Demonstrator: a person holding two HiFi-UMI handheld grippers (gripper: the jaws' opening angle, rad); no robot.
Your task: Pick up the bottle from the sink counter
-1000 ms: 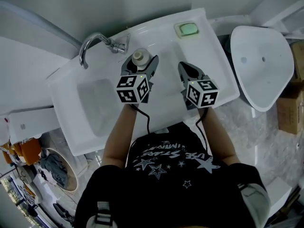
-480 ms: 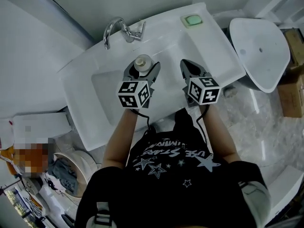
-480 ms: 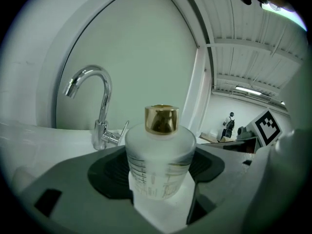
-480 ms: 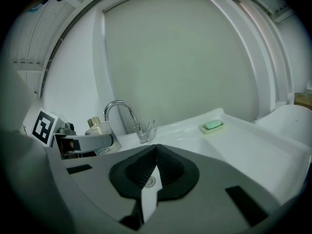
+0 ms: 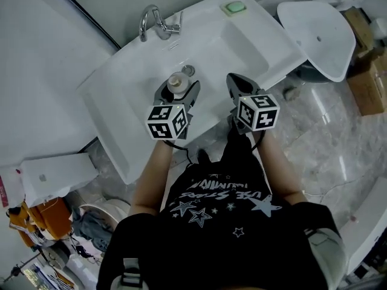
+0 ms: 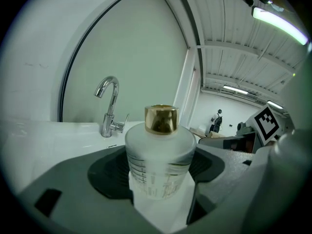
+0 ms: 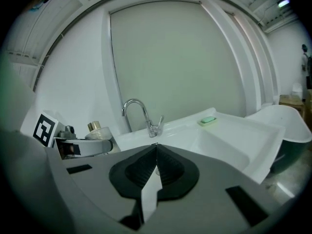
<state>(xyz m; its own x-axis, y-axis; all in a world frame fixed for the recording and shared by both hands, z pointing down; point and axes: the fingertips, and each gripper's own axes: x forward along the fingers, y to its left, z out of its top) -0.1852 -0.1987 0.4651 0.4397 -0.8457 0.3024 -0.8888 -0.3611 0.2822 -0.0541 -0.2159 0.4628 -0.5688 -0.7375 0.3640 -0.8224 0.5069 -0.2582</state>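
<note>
Left gripper: jaws clamped on a frosted white round bottle with gold cap, held mid-frame over the white sink; contents indiscernible. Right gripper: jaws shut, empty. Green soap in dish, top centre.

Sink: tap on back rim, left; soap on back rim, right; drain in bowl. Bottle between jaws of left gripper, over bowl, before drain. Right gripper just right of it. Loose basin right of sink; boxes further right
</note>
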